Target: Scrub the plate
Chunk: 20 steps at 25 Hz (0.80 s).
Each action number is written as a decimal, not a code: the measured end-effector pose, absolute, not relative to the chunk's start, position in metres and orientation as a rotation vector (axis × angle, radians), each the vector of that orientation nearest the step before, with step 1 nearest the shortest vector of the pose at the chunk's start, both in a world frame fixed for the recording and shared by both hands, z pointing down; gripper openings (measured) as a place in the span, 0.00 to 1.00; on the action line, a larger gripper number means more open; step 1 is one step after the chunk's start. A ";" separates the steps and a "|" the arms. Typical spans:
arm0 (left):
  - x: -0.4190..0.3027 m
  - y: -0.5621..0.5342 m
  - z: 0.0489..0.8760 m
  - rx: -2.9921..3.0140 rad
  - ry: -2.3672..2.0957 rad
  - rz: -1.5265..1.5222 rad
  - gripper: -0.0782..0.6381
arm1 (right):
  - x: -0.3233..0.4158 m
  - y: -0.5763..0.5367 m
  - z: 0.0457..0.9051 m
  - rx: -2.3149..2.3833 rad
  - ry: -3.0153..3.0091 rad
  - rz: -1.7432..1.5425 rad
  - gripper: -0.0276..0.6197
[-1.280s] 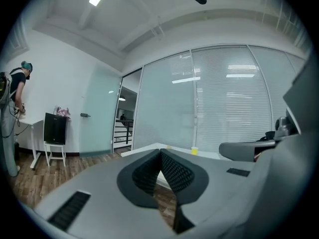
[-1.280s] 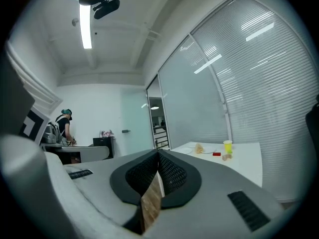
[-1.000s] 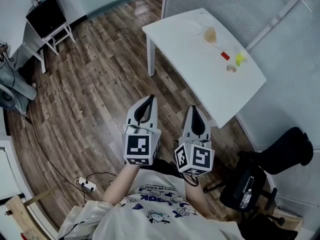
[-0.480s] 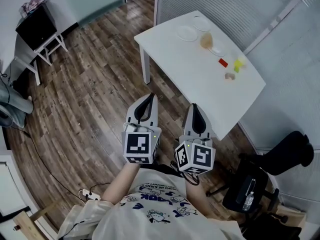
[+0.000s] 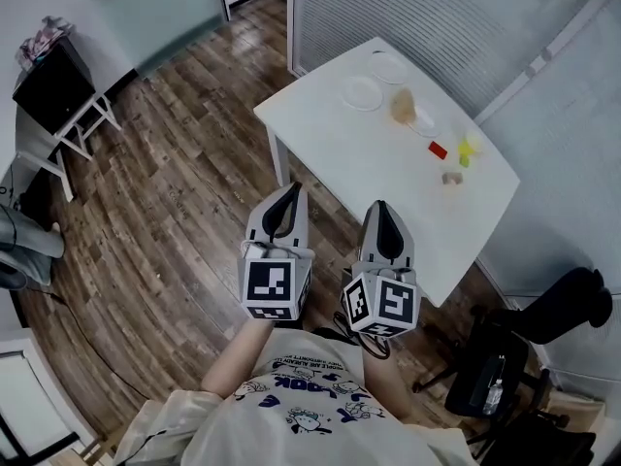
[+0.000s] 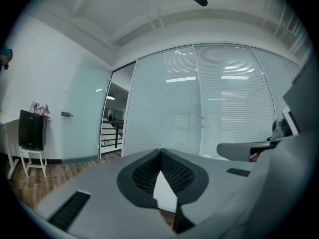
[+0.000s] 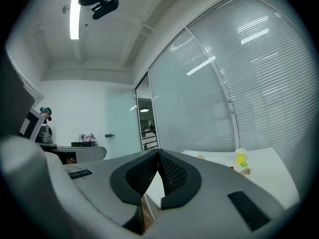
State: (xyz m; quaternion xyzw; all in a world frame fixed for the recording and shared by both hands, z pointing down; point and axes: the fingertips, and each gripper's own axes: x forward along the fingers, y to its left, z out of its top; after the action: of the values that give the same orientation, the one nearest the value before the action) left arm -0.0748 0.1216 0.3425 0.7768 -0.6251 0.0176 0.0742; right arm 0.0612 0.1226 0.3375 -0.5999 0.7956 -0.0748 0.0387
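Observation:
A white table [image 5: 388,178] stands ahead and to the right on the wooden floor, well beyond both grippers. At its far end lie two white plates [image 5: 362,92], [image 5: 390,67] and a tan sponge-like lump [image 5: 403,105]. My left gripper [image 5: 289,193] and right gripper [image 5: 380,209] are held side by side in front of the person's chest, above the floor, pointing level toward the table. Both are shut with nothing between the pads. In the left gripper view the left gripper [image 6: 160,153] has its tips touching; in the right gripper view the right gripper [image 7: 158,153] has too.
A red piece [image 5: 438,149], a yellow-green cup [image 5: 469,148] and a beige piece [image 5: 450,178] lie on the table's right side. A black office chair [image 5: 543,309] stands at lower right, a black cabinet on a white stand [image 5: 53,90] at far left. Blinded glass walls close off the back.
The person has walked closer to the table with both grippers held out, and the view has turned, so the room's left side slid away. Both grippers stayed shut.

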 end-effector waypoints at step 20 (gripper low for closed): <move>-0.104 0.036 0.363 2.342 -1.768 0.062 0.15 | 0.037 0.045 0.353 -1.948 2.383 -0.269 0.04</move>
State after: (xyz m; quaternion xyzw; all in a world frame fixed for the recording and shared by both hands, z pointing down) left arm -0.1042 0.0358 0.3630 0.7937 -0.5991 0.0210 0.1032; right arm 0.0368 0.0447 0.3532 -0.6302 0.7711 -0.0871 0.0260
